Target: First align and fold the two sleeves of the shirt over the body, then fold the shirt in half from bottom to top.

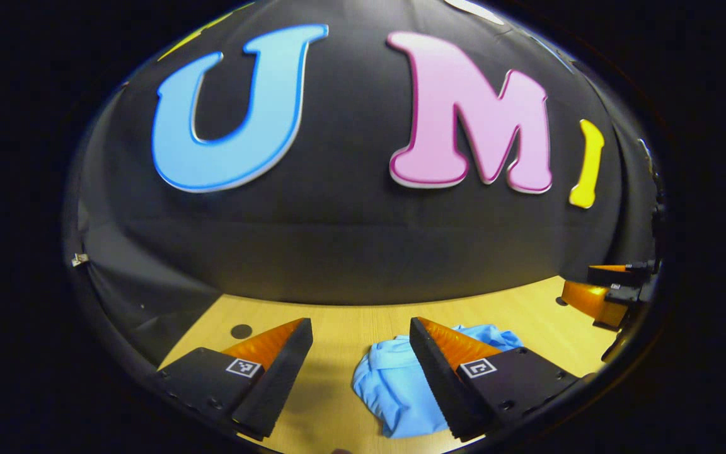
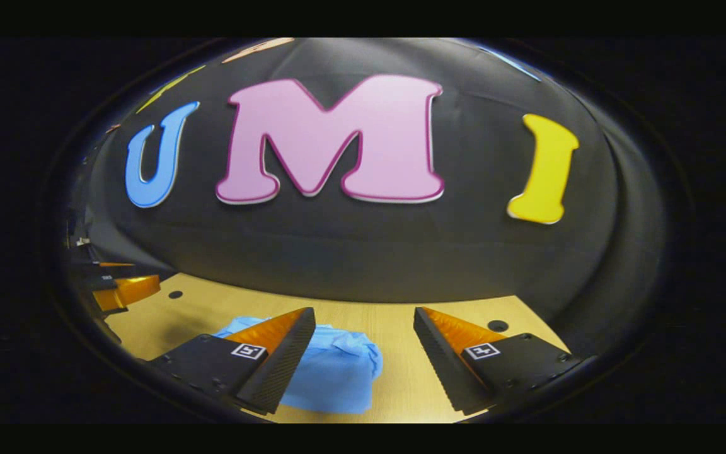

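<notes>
In the left gripper view, our left gripper (image 1: 361,353) hangs above the table (image 1: 527,315), fingers apart and empty, likely poised over the shirt (image 1: 394,384), a bunched blue heap whose right part one finger hides. In the right gripper view, our right gripper (image 2: 364,347) hangs the same way, fingers apart; the shirt's sleeves and hem cannot be made out.

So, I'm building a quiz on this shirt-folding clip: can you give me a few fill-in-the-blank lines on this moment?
1. The shirt is ____ in colour.
2. It lies bunched on a ____ table.
3. The left gripper is ____, holding nothing.
4. The right gripper is ____ too.

Missing words: blue; wooden; open; open
</notes>
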Tool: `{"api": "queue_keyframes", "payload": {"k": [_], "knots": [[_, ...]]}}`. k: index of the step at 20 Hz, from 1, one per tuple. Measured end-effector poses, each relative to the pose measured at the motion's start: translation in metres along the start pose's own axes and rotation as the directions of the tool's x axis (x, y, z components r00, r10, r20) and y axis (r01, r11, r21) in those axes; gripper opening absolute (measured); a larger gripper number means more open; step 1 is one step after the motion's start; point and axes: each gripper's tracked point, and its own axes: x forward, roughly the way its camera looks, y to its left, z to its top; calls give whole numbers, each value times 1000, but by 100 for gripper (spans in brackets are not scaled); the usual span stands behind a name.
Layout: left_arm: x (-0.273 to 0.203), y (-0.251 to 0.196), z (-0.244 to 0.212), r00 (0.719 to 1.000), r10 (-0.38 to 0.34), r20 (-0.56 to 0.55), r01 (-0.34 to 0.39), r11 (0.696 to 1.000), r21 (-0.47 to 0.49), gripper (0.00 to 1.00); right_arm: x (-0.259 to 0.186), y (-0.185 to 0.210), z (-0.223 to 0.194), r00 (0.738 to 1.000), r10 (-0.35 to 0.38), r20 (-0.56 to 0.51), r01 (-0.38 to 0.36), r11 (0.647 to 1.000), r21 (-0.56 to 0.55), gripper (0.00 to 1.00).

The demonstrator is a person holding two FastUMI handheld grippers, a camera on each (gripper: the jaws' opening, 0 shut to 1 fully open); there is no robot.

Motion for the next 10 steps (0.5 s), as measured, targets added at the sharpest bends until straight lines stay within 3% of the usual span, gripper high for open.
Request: {"api": "queue_keyframes", "payload": {"k": [4, 10], "knots": [[-106, -13, 18, 997, -44, 68, 41, 998, 43, 99, -90, 0, 39, 997, -25, 74, 24, 999, 21, 98], [-258, -38, 29, 981, -68, 183, 73, 997, -20, 98, -235, 3, 102, 968, -57, 246, 45, 998, 53, 98]]}}
